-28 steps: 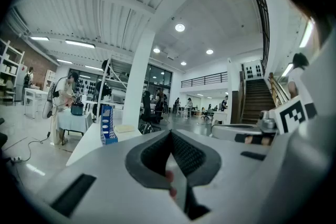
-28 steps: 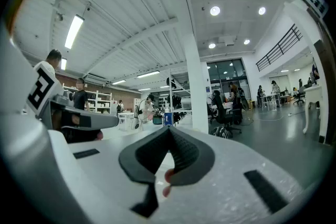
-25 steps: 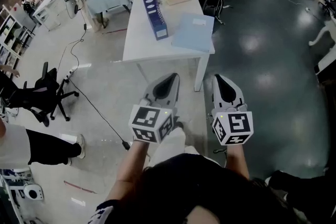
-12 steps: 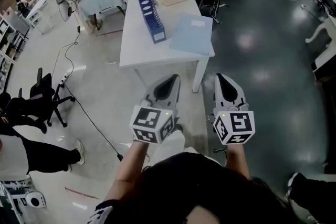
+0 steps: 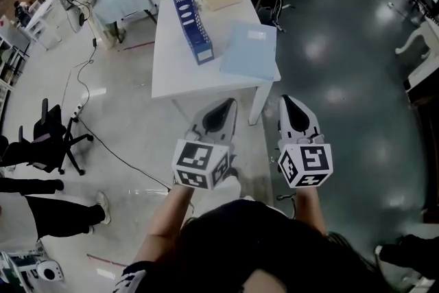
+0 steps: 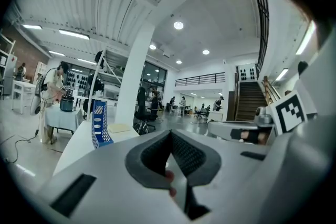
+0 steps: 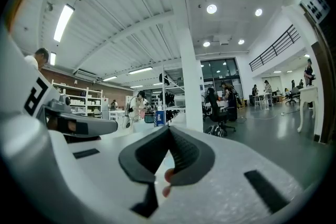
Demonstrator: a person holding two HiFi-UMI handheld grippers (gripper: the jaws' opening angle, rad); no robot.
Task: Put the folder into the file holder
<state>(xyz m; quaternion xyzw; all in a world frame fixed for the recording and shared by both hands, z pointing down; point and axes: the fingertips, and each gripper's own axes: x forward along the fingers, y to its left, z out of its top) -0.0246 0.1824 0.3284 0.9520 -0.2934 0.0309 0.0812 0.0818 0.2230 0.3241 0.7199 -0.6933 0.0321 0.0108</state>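
Both claws now nearer the counter point(image 5: 177, 72). Left claw point(image 5: 221, 106) and right claw point(image 5: 291, 105) are closed and empty. Folder point(image 5: 250, 51) lies flat on the counter, just beside the blue file holder point(image 5: 192, 22). Nothing done yet: grasp and insert remain.

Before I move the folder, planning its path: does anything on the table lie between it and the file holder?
Nothing visible does: only bare table separates the light blue folder from the blue file holder.
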